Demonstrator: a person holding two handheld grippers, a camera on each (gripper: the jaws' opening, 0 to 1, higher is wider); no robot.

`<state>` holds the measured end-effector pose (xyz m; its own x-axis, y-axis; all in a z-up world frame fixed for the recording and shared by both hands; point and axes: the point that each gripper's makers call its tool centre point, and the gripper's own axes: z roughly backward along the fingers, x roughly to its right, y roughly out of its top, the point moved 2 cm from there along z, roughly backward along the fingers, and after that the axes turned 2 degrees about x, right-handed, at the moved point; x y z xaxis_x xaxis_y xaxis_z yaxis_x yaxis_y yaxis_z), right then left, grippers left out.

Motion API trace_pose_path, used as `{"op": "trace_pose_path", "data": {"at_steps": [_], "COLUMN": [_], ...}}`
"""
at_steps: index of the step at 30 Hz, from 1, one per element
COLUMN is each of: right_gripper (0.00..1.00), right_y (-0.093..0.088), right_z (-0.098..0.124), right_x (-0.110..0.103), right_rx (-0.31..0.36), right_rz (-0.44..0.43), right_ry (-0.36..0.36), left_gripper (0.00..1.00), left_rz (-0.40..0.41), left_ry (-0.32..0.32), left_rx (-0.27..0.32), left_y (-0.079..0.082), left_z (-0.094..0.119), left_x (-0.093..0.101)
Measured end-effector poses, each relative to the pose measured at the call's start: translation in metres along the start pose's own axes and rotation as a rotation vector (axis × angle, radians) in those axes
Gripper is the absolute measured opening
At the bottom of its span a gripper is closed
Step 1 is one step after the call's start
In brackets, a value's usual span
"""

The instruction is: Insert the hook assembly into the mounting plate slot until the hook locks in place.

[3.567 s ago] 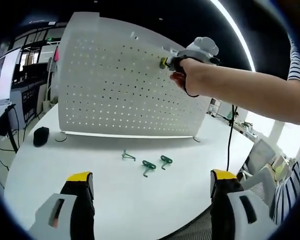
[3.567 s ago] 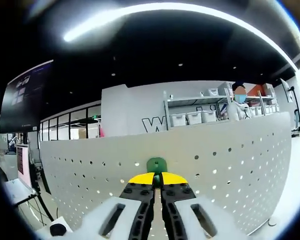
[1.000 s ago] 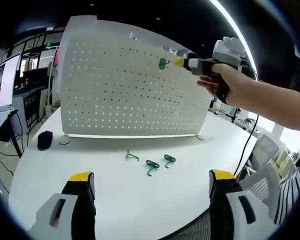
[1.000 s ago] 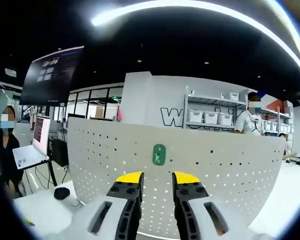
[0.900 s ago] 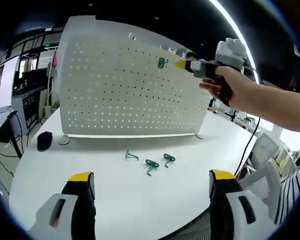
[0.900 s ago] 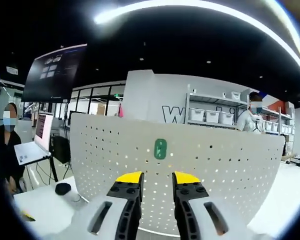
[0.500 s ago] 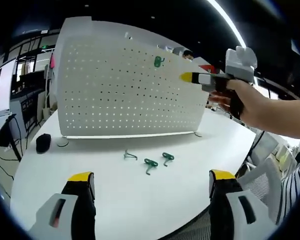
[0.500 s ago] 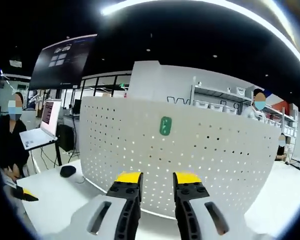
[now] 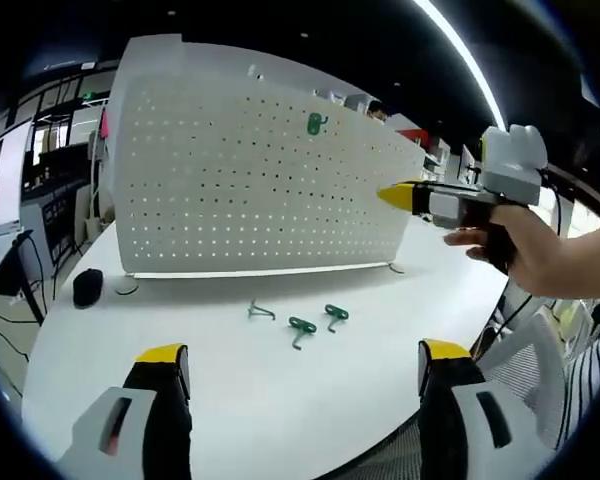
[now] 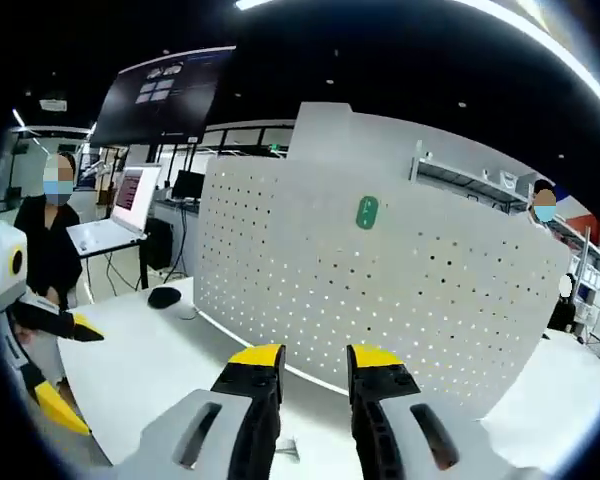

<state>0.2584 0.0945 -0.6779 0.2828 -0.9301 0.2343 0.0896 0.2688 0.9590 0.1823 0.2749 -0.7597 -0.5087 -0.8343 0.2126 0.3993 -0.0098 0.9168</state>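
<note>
The white perforated mounting plate (image 9: 230, 170) stands upright on the table. A green hook (image 9: 317, 123) hangs on it near the top, alone and untouched. In the left gripper view my right gripper (image 9: 400, 197) floats right of the plate, well clear of the hook, held by a hand. From the right gripper view, the hook (image 10: 367, 212) sits high on the plate (image 10: 400, 300), and my right gripper (image 10: 315, 360) is open with nothing between its yellow tips. My left gripper (image 9: 302, 360) is open wide above the near table; it also appears at the left edge as the left gripper (image 10: 68, 368).
Three loose hooks lie on the white table (image 9: 230, 400) before the plate: a grey hook (image 9: 259, 312) and two green hooks (image 9: 300, 328) (image 9: 334, 315). A black mouse (image 9: 83, 286) rests at the plate's left end. A seated person (image 10: 48, 250) and a laptop (image 10: 120, 215) are beyond.
My right gripper has opened, left the green hook hanging on the plate, and drawn back, down and to the right of it. The left gripper stays open and nearly still.
</note>
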Motion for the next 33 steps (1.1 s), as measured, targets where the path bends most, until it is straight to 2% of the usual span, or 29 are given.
{"op": "trace_pose_path", "data": {"at_steps": [16, 24, 33], "right_gripper": [0.23, 0.24, 0.26], "right_y": [-0.049, -0.063, -0.081], "right_z": [0.034, 0.05, 0.072], "right_x": [-0.036, -0.045, -0.057], "right_rx": [-0.114, -0.15, -0.212], "right_rz": [0.03, 0.028, 0.077], "right_ry": [0.122, 0.163, 0.239], "left_gripper": [0.96, 0.95, 0.94], "left_rz": [-0.013, -0.013, -0.008], "left_ry": [0.01, 0.006, -0.021], "left_rx": [-0.007, -0.016, -0.057], "left_y": [-0.002, -0.004, -0.009], "left_z": [-0.001, -0.002, -0.007], "left_x": [-0.001, 0.0, 0.005]}}
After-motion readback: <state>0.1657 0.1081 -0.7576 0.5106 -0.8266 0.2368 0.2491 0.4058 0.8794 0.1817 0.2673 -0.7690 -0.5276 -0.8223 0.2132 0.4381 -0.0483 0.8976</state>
